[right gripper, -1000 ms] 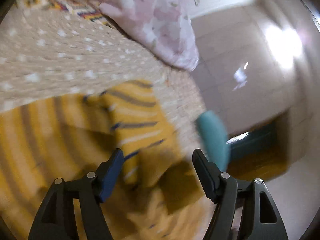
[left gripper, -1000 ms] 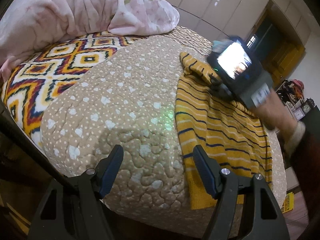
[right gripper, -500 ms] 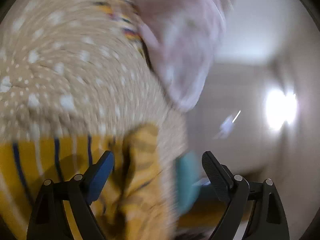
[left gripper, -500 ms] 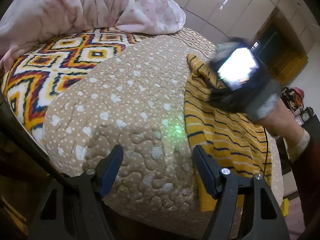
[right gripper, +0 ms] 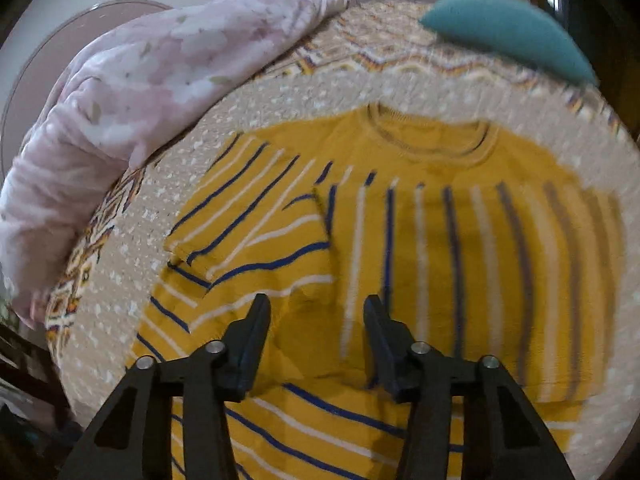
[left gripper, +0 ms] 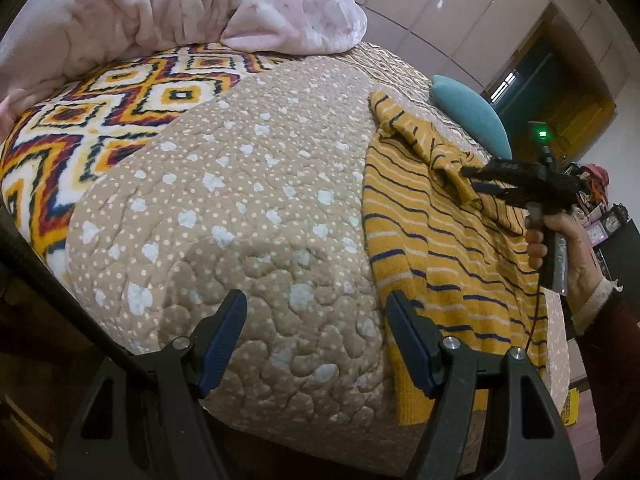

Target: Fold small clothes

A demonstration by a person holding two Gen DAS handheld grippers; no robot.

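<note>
Bed [left gripper: 248, 208] with dotted quilt, yellow striped sweater [right gripper: 400, 240], pink blanket [left gripper: 180, 4] far, left hand-held gripper [left gripper: 316, 344] open, right hand-held gripper [right gripper: 316, 340] open above sweater, shiny wardrobe [left gripper: 460, 8] behind

Mustard sweater [right gripper: 440, 240] with navy and white stripes; tan white-dotted quilt [left gripper: 248, 208]; pink floral duvet [left gripper: 160, 4]; teal pillow [right gripper: 508, 28].

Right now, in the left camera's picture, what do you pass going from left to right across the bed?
Zigzag blanket → dotted beige quilt → yellow striped sweater → right gripper, whose black tips touch the sweater's folded sleeve.
</note>
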